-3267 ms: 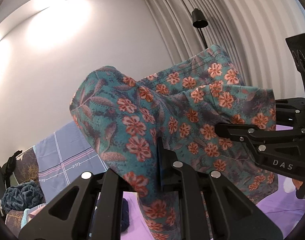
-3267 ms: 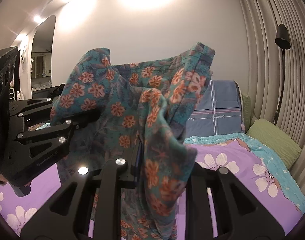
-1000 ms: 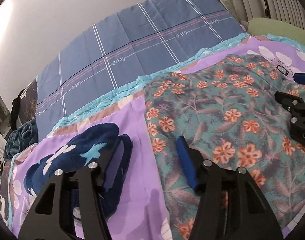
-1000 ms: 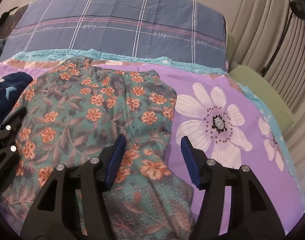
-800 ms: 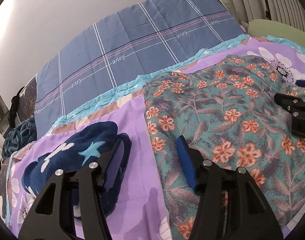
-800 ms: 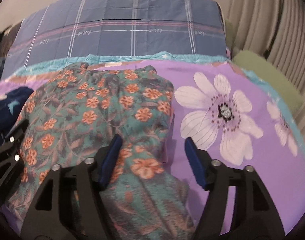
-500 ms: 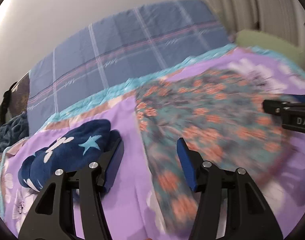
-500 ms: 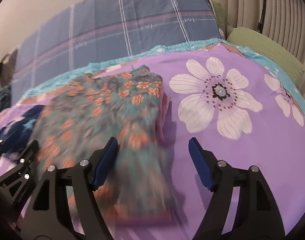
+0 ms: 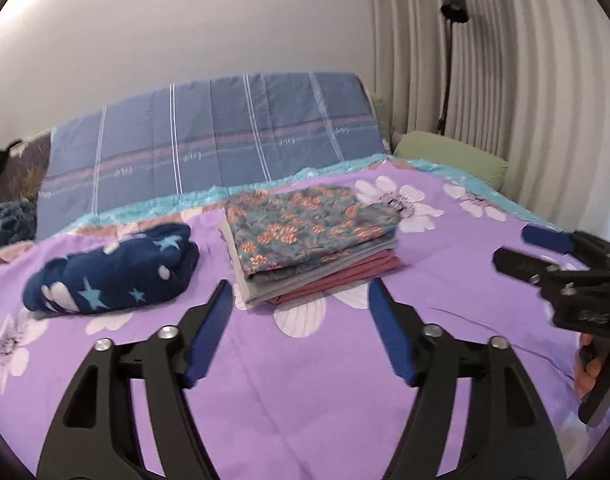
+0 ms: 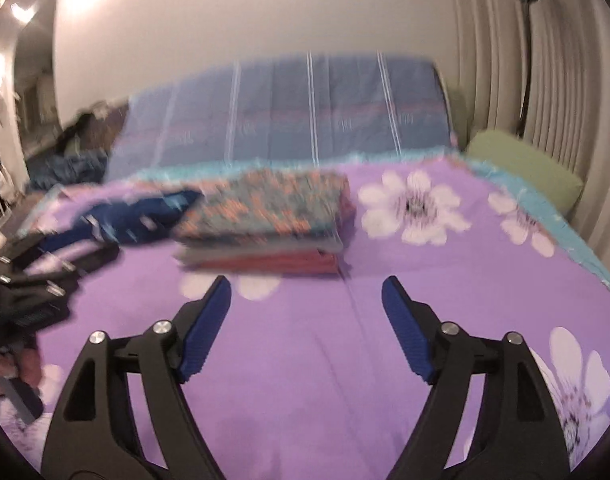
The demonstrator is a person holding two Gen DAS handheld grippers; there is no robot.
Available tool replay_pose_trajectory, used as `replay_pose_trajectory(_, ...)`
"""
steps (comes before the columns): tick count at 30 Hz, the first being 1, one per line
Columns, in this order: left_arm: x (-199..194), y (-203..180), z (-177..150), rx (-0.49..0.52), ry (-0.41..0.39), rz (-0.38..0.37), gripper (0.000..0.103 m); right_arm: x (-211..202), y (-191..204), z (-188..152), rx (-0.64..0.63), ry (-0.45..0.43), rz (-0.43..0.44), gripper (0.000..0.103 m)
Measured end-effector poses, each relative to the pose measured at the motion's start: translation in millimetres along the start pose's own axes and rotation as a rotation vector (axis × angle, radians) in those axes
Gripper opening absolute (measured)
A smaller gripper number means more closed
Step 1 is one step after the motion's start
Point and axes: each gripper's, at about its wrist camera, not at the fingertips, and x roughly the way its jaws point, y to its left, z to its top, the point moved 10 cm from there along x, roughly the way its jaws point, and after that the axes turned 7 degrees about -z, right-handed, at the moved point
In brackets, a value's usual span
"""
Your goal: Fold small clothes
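A folded teal garment with orange flowers lies on top of a small stack of folded clothes on the purple flowered bedspread. It also shows, blurred, in the right wrist view. My left gripper is open and empty, a short way in front of the stack. My right gripper is open and empty, also in front of the stack. The right gripper shows at the right edge of the left wrist view.
A bundled navy garment with stars lies left of the stack. A blue checked headboard cover stands behind. A green pillow lies at the back right, by curtains and a floor lamp.
Both grippers held the floral garment up, then laid it on the stack and let go. In the last second both pulled back from the stack and opened wider.
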Motion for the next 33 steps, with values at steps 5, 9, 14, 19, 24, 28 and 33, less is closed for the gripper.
replay_pose_trajectory(5, -62, -24, 15, 0.051, -0.111, 0.024, 0.102, -77, 9, 19, -0.018, -0.141, -0.062, 0.086)
replay_pose_trajectory(9, -102, -38, 17, 0.042, -0.144, 0.013, 0.102, -130, 12, 25, 0.014, -0.214, -0.079, 0.092)
replay_pose_trajectory(14, -140, -45, 10, 0.026, -0.173, 0.033, 0.102, -163, 7, 16, 0.095, -0.181, -0.097, 0.093)
replay_pose_trajectory(19, -173, -54, 6, 0.054, -0.199, 0.052, 0.102, -185, 15, -1, 0.061, -0.154, -0.12, 0.093)
replay_pose_trajectory(24, -198, -60, 2, 0.041, -0.205, 0.053, 0.102, -205, 21, -7, 0.056, -0.16, -0.112, 0.094)
replay_pose_trajectory(28, -211, -67, -1, 0.023, -0.205, 0.046, 0.102, -220, 21, -7, 0.05, -0.184, -0.141, 0.094)
replay_pose_trajectory(33, -214, -73, -11, 0.015, -0.194, 0.045, 0.102, -227, 22, -13, 0.054, -0.175, -0.138, 0.094)
